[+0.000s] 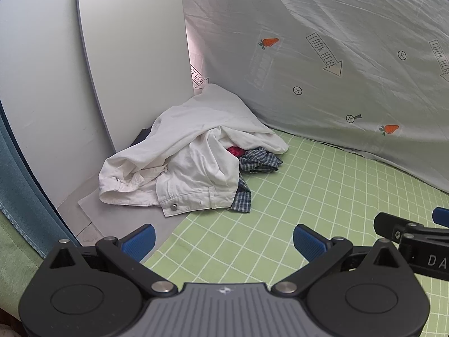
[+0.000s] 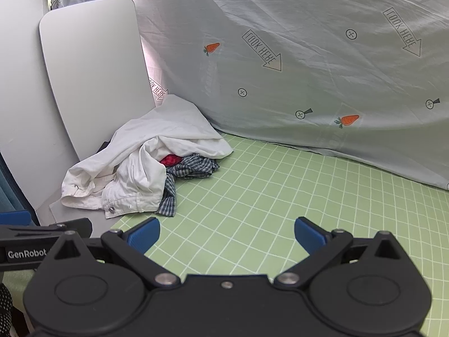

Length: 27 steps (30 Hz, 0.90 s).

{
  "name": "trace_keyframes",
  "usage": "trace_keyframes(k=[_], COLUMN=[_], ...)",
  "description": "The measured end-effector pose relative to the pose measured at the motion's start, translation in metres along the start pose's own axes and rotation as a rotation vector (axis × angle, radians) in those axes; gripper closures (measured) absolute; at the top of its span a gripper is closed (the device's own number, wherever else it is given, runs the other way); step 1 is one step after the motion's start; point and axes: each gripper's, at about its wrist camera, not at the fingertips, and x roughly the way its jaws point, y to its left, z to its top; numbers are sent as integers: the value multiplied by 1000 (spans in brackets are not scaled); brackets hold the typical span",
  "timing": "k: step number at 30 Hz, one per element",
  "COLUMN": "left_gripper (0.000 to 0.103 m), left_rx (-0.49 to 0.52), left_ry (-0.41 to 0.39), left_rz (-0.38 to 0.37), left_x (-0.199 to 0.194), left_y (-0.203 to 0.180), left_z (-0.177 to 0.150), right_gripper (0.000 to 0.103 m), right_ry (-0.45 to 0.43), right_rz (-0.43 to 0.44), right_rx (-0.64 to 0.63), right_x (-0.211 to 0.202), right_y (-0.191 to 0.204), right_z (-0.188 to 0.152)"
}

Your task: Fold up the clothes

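Two grippers are hovering side by side over the green gridded sheet (image 1: 322, 196), and you are holding both angled down toward it. Your left gripper (image 1: 224, 240) is standing with its blue pads (image 1: 140, 241) spread wide, nothing between them. Your right gripper (image 2: 226, 234) is standing likewise released, pads (image 2: 308, 234) far apart over bare green grid, gripping nothing.

The pile of clothes (image 1: 190, 154) is lying at the far left corner of the sheet, well apart from both grippers. White jeans (image 2: 132, 193) are sitting on top and in front, waistband button facing you. A checked blue-and-white garment (image 1: 259, 160) is poking out at the pile's right side, and a small patch of red fabric (image 2: 171, 159) is showing just behind it. The pile's left part is resting on a grey mat (image 1: 118, 219) beside the sheet's edge.

A white rounded board (image 1: 134, 56) is leaning just behind the pile. A pale carrot-print sheet (image 2: 308, 70) is draping along the far edge.
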Motion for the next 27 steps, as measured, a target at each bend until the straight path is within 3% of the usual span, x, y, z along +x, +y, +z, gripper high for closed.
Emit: trace_keyframes(k=[27], left_gripper=[0], left_rx=[5], left_ry=[-4], left_rz=[0], left_x=[-1], left_y=[-8], left_z=[0], right_gripper=[0], right_ry=[10], right_rz=[-3], right_rx=[-6], right_x=[0], right_y=[1], right_z=[-2])
